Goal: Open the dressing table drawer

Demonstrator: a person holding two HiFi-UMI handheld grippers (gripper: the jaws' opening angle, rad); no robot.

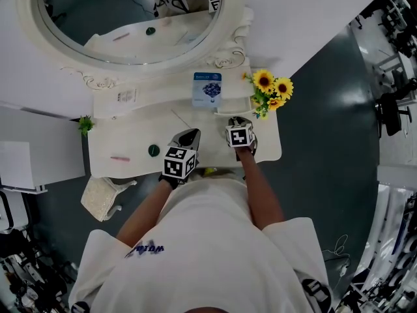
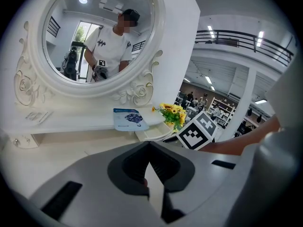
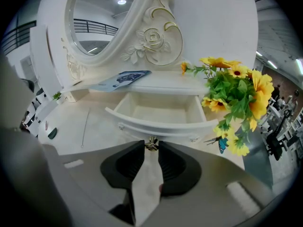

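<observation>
The white dressing table (image 1: 130, 145) has a small curved-front drawer (image 3: 156, 109) under its right shelf, and the drawer stands pulled out with nothing inside. My right gripper (image 3: 151, 145) is shut on the small metal knob (image 3: 151, 144) in the middle of the drawer front. In the head view that gripper (image 1: 238, 121) sits just in front of the drawer (image 1: 233, 104). My left gripper (image 1: 188, 137) hovers over the tabletop to the left of it, shut with nothing between its jaws. The left gripper view looks over its closed tips (image 2: 149, 144) towards the open drawer (image 2: 154, 134).
A bunch of sunflowers (image 1: 272, 90) stands right beside the drawer at the table's right end. A blue packet (image 1: 207, 89) lies on the shelf under the oval mirror (image 1: 130, 18). A green round object (image 1: 153, 150) and a pink stick (image 1: 119, 158) lie on the left tabletop. A white stool (image 1: 101, 197) is at lower left.
</observation>
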